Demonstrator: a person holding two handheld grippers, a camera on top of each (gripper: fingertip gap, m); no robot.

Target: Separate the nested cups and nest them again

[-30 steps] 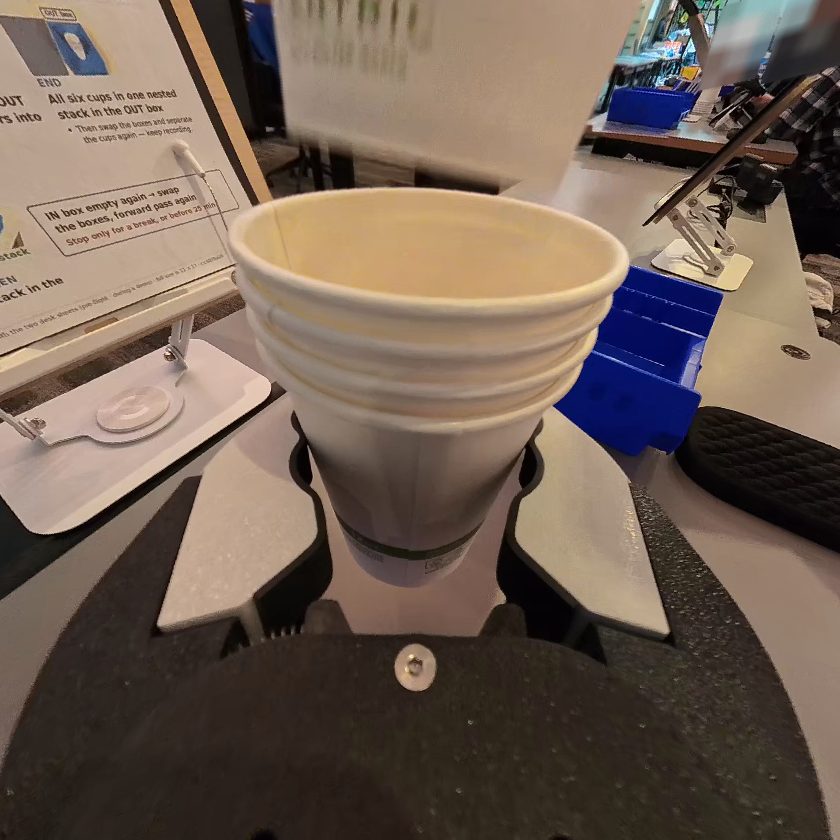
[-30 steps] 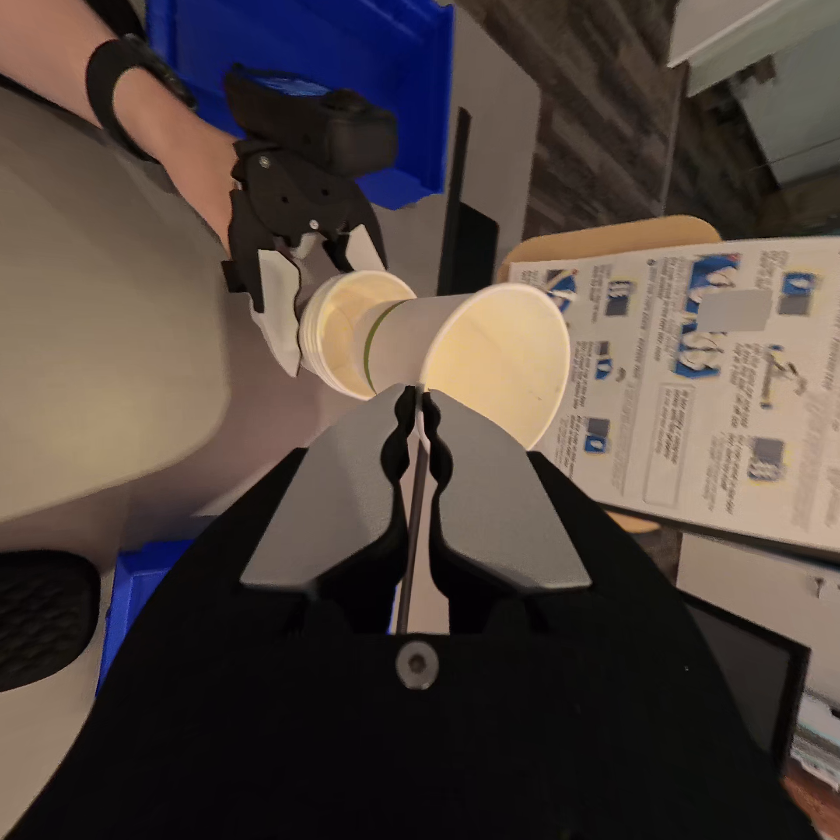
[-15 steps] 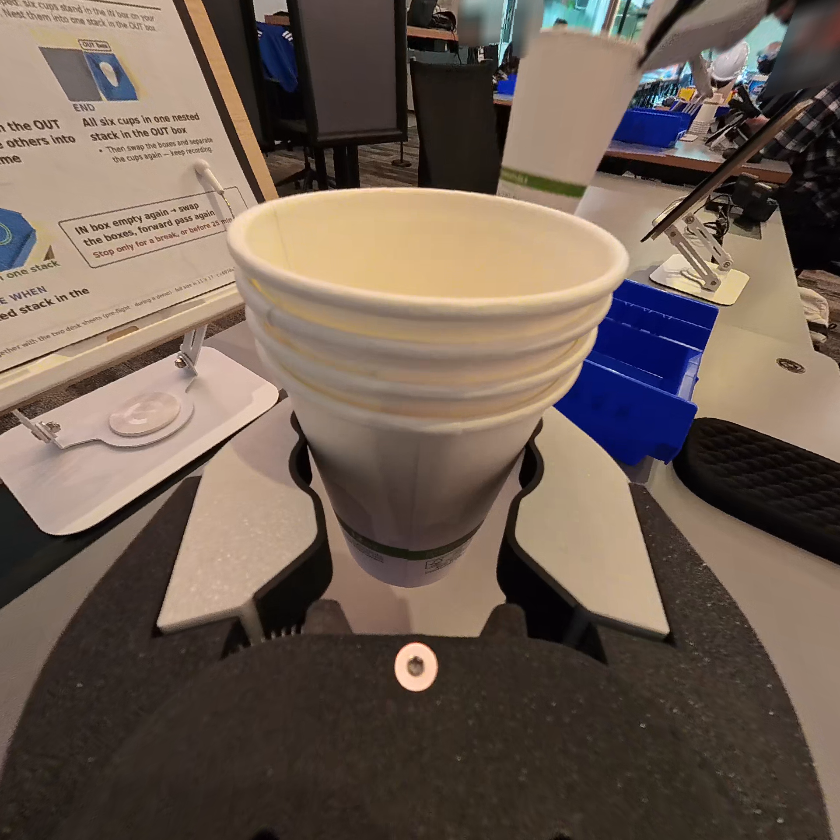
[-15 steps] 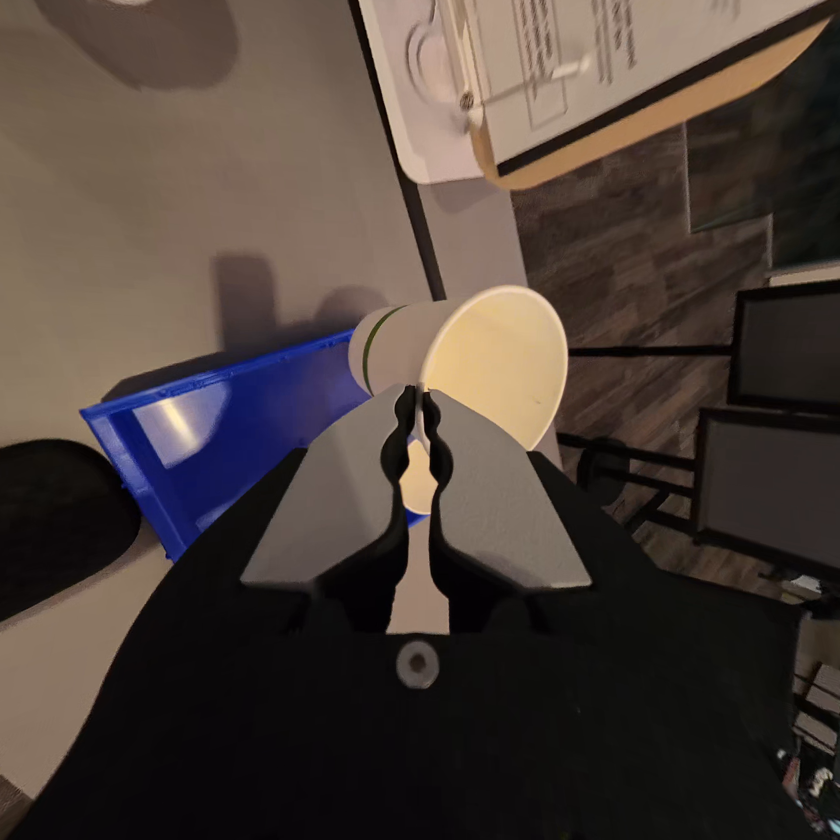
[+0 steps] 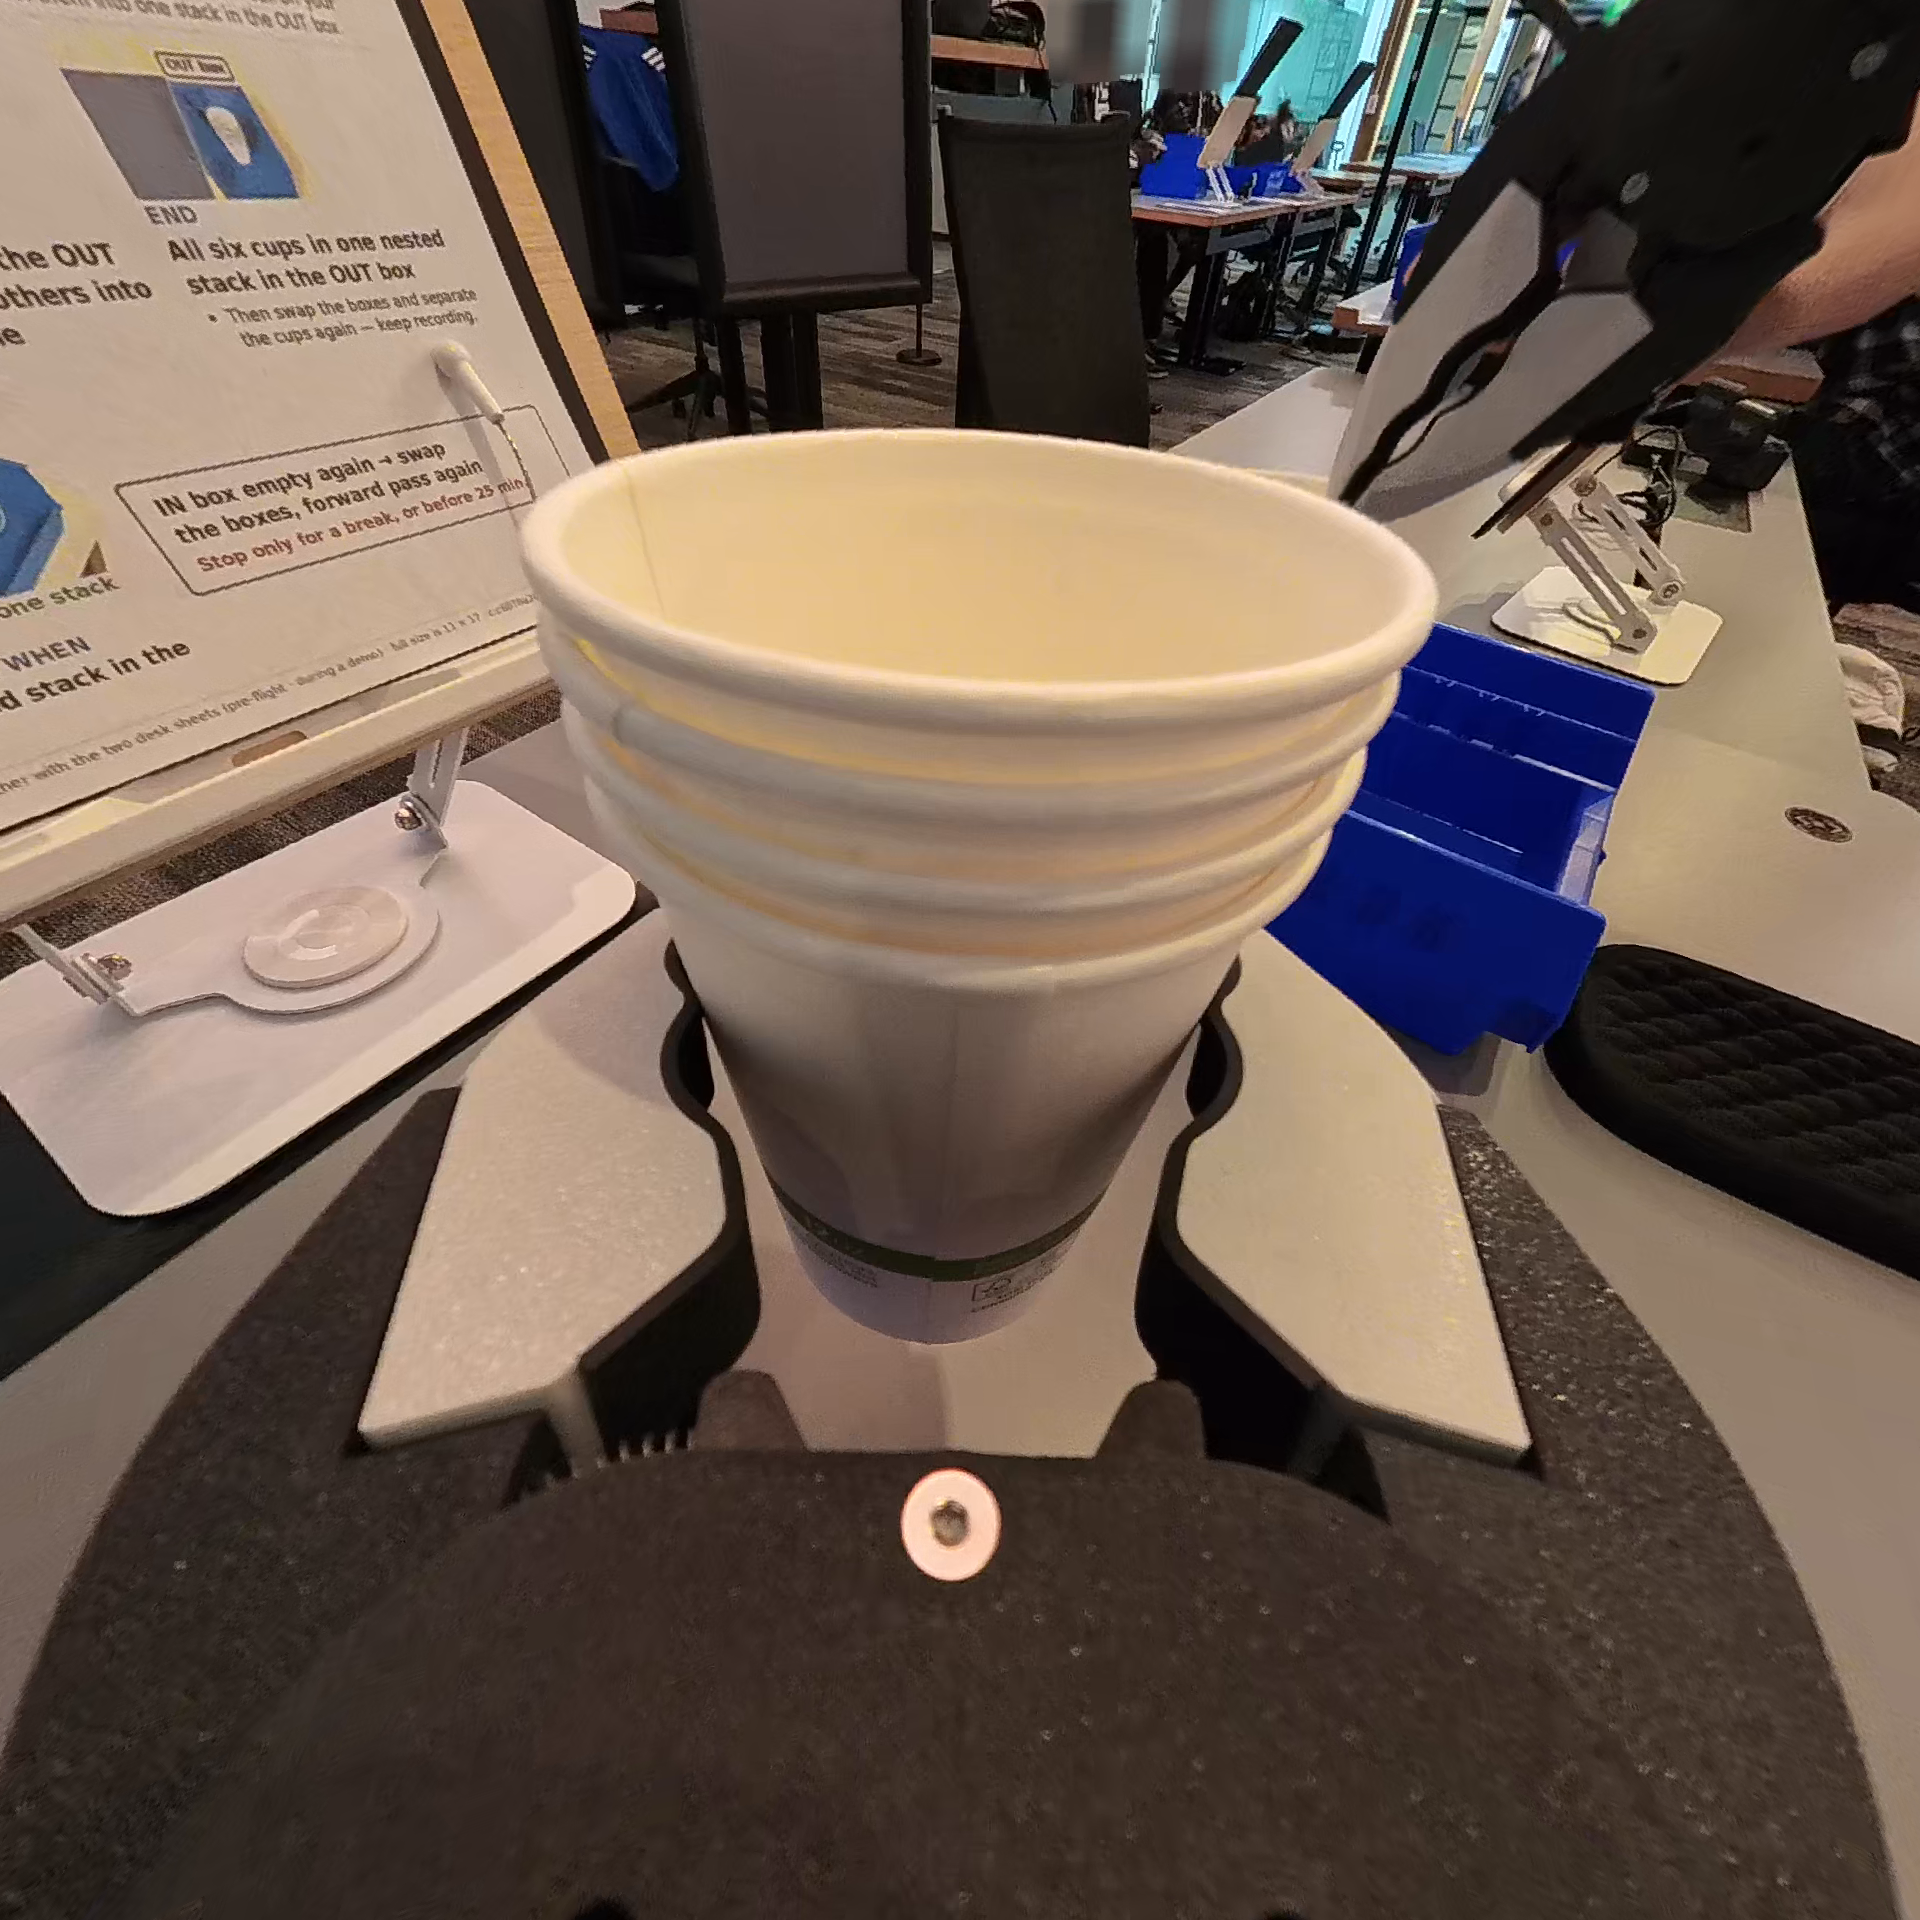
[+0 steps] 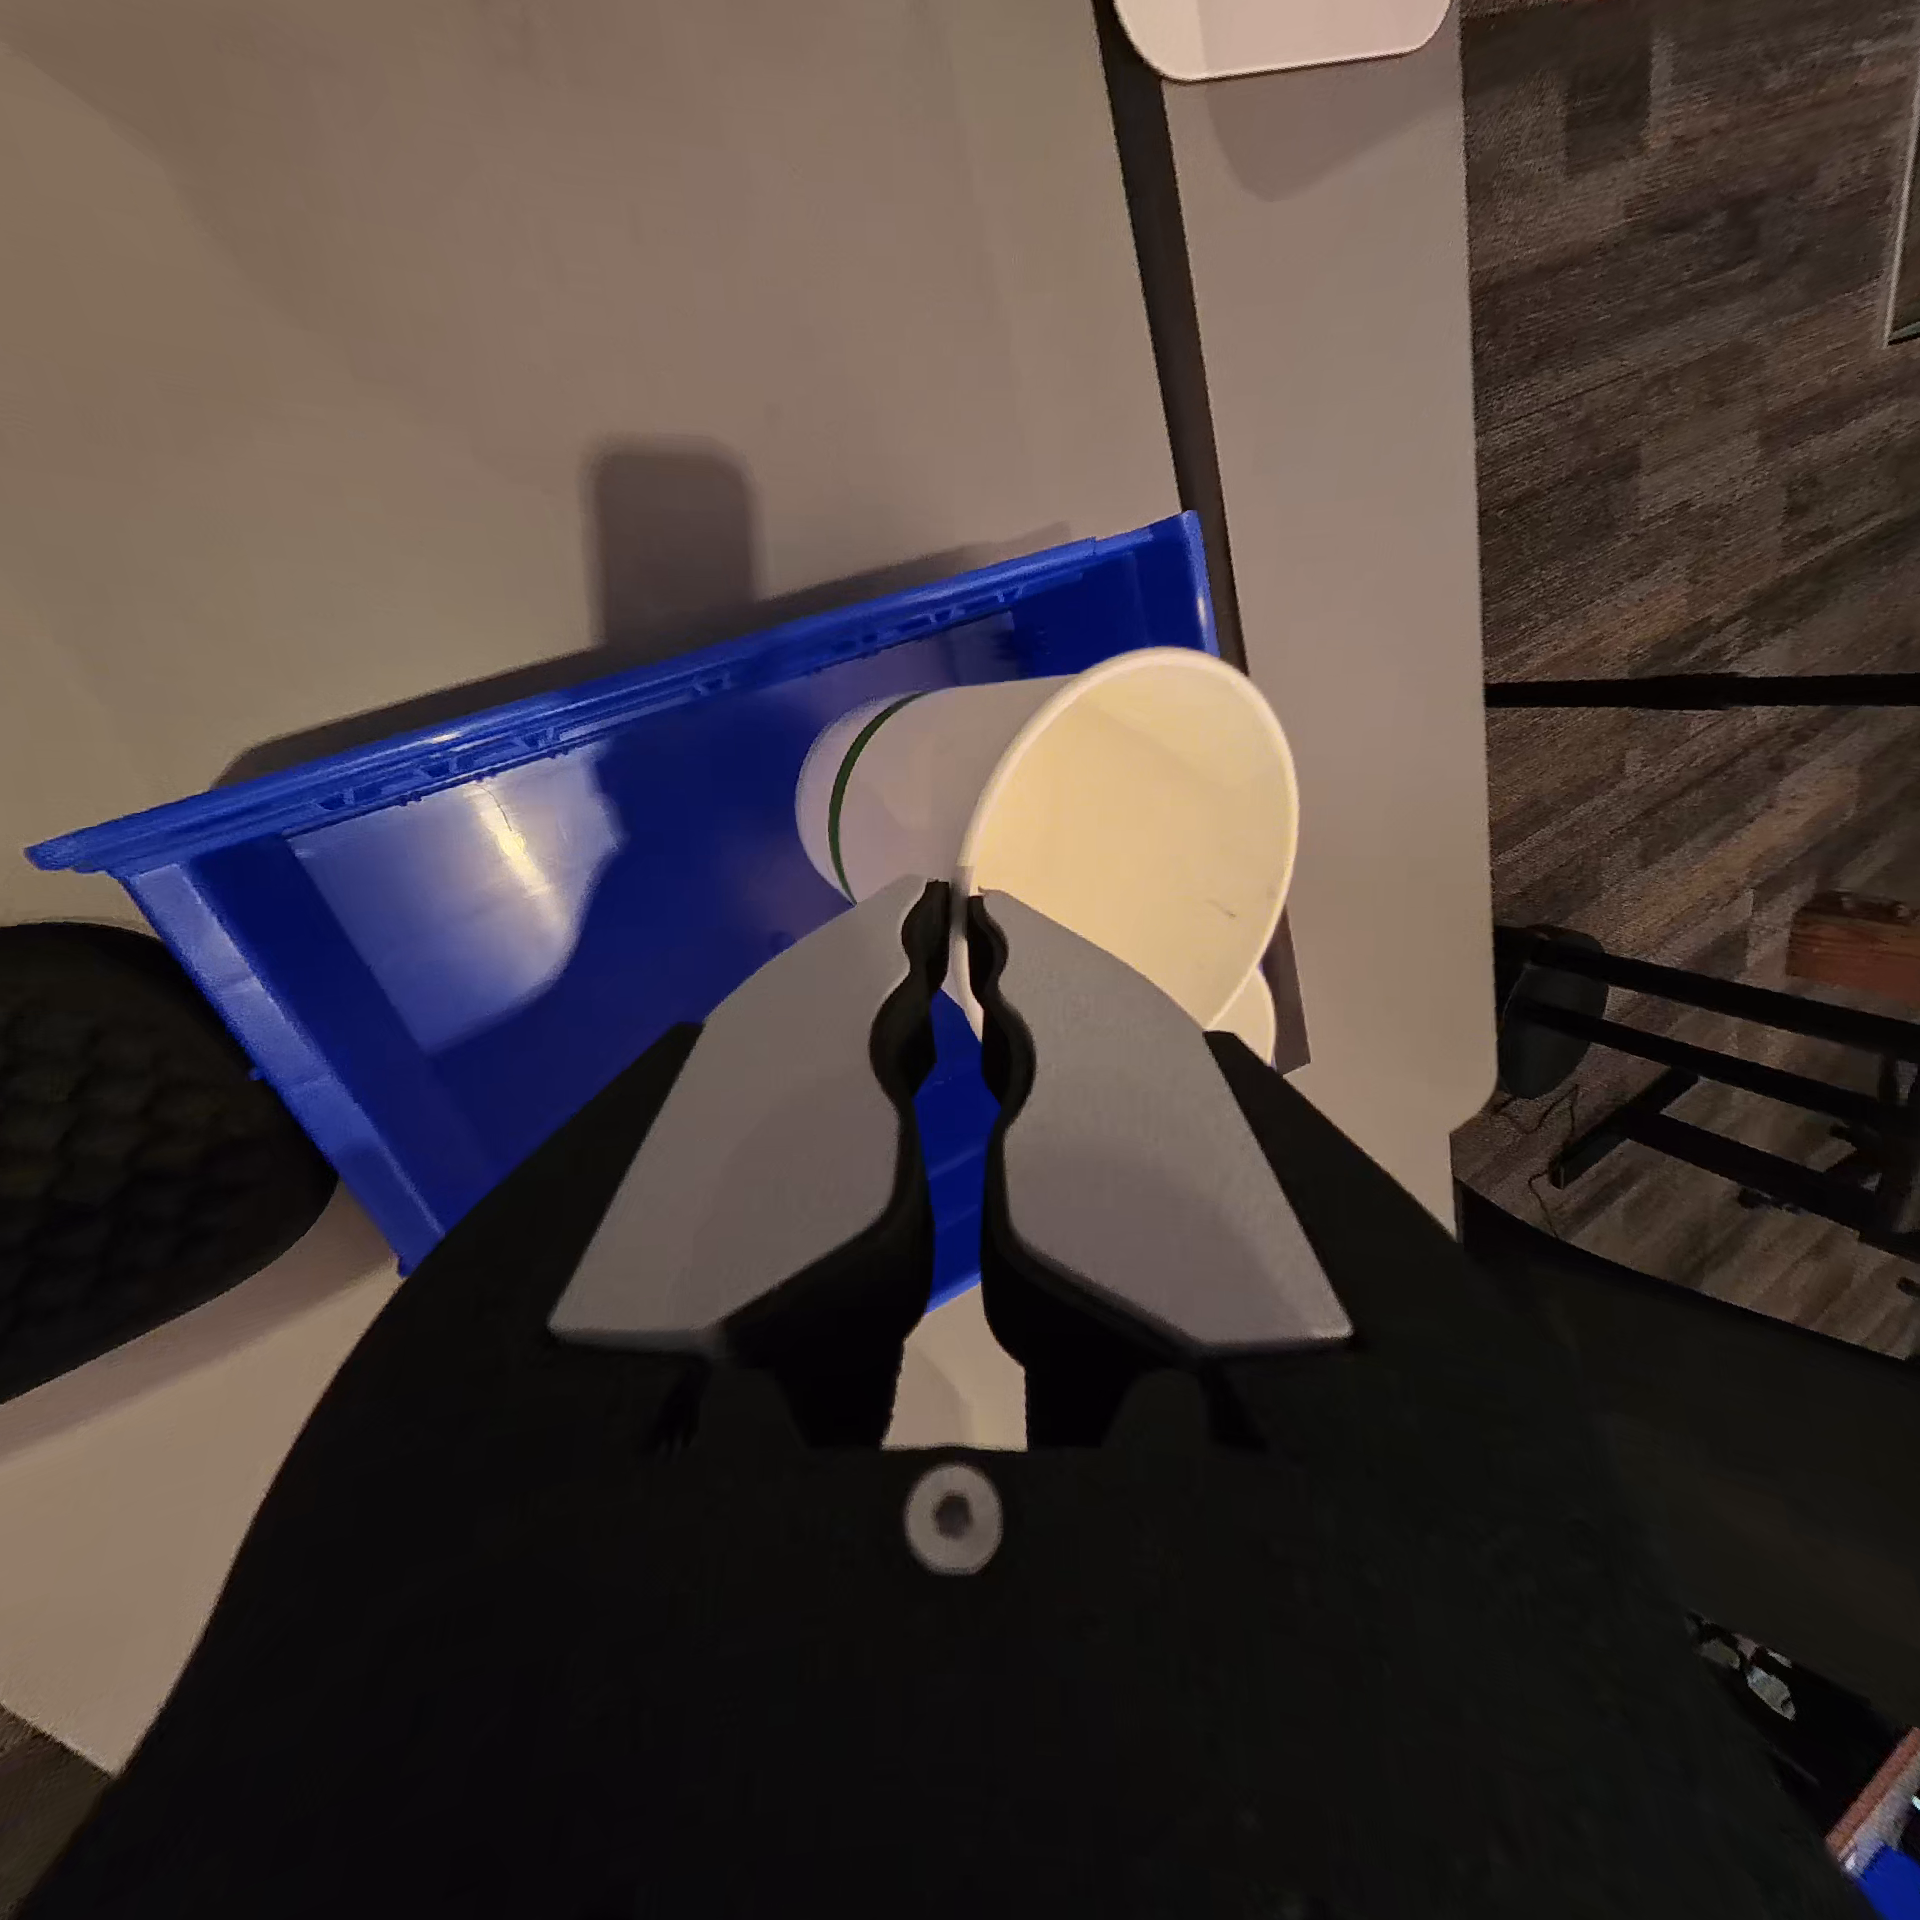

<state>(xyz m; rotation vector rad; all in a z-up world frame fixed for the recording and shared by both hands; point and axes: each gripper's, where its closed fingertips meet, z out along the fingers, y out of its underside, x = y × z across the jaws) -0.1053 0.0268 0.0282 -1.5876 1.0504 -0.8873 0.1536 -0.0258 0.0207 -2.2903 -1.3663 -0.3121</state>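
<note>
One cup out, carried over the blue bin

My left gripper [image 5: 951,1132] has its fingers spread to the width of the stack of cups [image 5: 966,831] and closed around its lower body, holding it upright and clear of the grey table [image 5: 1714,914], so the open rims face up for the other gripper to pull from. My right gripper [image 6: 954,902] has its fingers nearly together, pinching the rim of a single cup [image 6: 1122,821], one finger inside the wall and one outside; that thin edge grip leaves the cup lying on its side with its base pointing left, over the blue bin [image 6: 436,935]. I judge the next step is setting it down in the bin, where another cup rim [image 6: 1252,1013] peeks out at the right end
</note>
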